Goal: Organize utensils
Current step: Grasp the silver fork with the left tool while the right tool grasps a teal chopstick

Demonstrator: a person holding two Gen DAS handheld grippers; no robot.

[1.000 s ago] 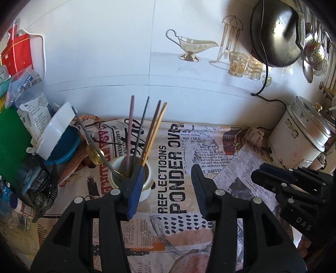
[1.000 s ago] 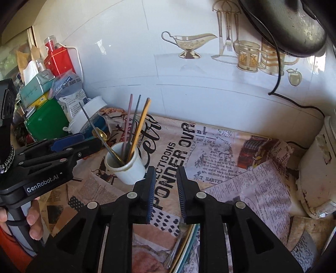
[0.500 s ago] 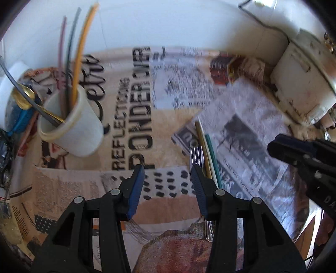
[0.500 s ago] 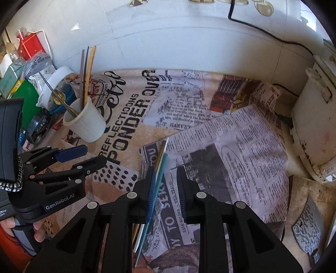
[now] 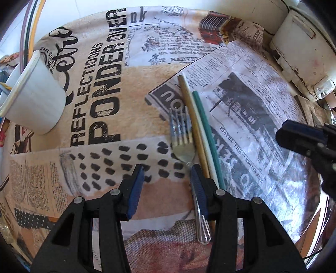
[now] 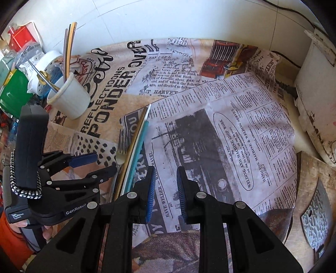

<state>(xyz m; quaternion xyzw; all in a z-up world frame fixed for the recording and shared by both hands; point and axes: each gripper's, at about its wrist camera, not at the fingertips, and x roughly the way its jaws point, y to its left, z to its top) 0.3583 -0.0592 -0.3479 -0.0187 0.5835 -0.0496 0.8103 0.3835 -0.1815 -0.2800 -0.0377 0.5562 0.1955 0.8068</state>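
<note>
A steel fork point(image 5: 182, 134) lies on the newsprint cloth beside a gold stick point(image 5: 192, 119), a white stick point(image 5: 200, 126) and a green stick point(image 5: 206, 126). My left gripper point(image 5: 167, 180) is open, low over the cloth; its right finger rests on the fork's handle. A white cup point(image 5: 33, 103) at the left holds several sticks and a spoon. My right gripper point(image 6: 166, 184) is open and empty, just right of the sticks point(image 6: 136, 147). The cup point(image 6: 70, 97) and the left gripper point(image 6: 84, 166) show in the right wrist view.
A white rice cooker point(image 5: 304, 42) stands at the right point(image 6: 319, 84). A wooden board point(image 6: 313, 199) with a cleaver lies at the near right. A green container point(image 6: 12, 94) and packets crowd the left. A white tiled wall point(image 6: 168, 19) closes the back.
Both grippers tilted down and dropped toward the cloth. The left one moved right, from the cup to the fork and sticks. The right gripper's jaws stand a little wider.
</note>
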